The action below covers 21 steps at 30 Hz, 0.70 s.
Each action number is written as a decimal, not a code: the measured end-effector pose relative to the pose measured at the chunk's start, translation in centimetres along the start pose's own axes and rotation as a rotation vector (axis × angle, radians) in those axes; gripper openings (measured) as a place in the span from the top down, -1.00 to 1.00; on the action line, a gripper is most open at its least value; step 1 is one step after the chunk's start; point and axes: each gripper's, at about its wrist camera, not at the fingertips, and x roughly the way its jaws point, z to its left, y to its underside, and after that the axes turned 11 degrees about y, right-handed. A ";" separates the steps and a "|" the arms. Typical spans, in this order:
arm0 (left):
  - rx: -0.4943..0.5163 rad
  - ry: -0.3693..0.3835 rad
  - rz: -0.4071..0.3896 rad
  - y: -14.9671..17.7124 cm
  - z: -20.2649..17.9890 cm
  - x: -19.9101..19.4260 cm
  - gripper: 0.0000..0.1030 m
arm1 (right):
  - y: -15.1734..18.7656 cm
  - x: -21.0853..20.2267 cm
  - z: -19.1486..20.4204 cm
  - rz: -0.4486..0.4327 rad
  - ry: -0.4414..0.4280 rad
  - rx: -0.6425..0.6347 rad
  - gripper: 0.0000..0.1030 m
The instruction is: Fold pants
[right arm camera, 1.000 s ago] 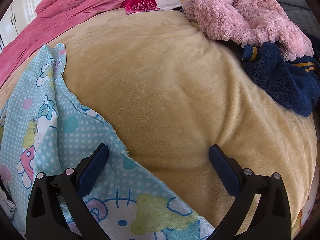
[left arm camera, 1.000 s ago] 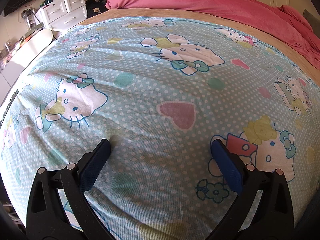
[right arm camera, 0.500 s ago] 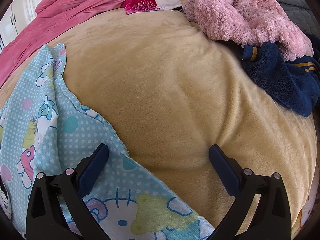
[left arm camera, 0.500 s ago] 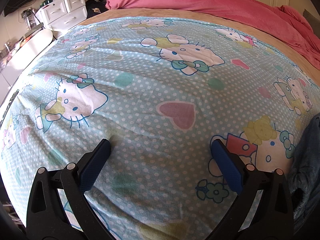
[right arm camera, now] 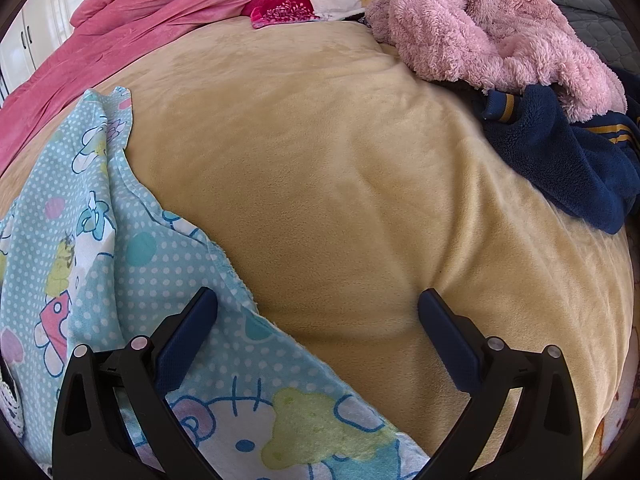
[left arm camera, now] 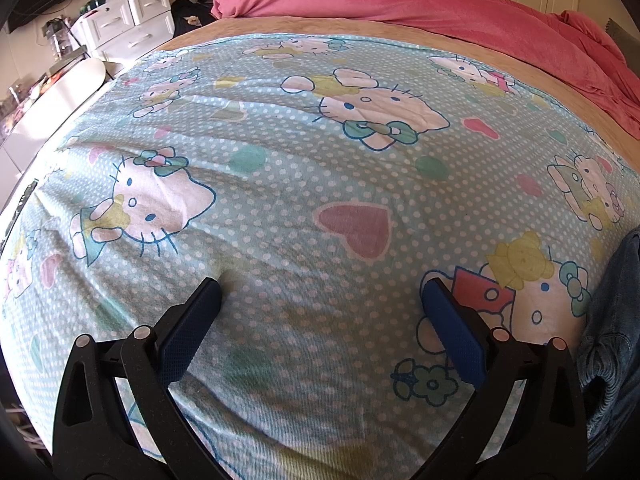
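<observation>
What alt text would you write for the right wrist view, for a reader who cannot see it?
The right tool, open and empty, hovers over a tan blanket on a bed. A blue cartoon-cat sheet lies at the left, with a fluffy pink garment and a navy garment piled at the upper right.

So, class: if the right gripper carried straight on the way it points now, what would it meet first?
Most likely the tan blanket: the open right gripper aims at bare blanket. The printed sheet lies off to its left, the navy garment far right. Depth is hard to judge.
</observation>
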 end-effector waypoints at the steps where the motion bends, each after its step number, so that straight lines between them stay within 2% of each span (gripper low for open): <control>1: 0.000 0.000 0.000 0.0 0.0 0.0 -0.84 | 0.0 0.0 0.0 0.000 -0.001 0.001 -0.92; 21: 0.000 0.000 0.002 -0.1 0.0 0.0 -0.84 | 0.0 0.0 0.1 0.000 -0.002 0.000 -0.92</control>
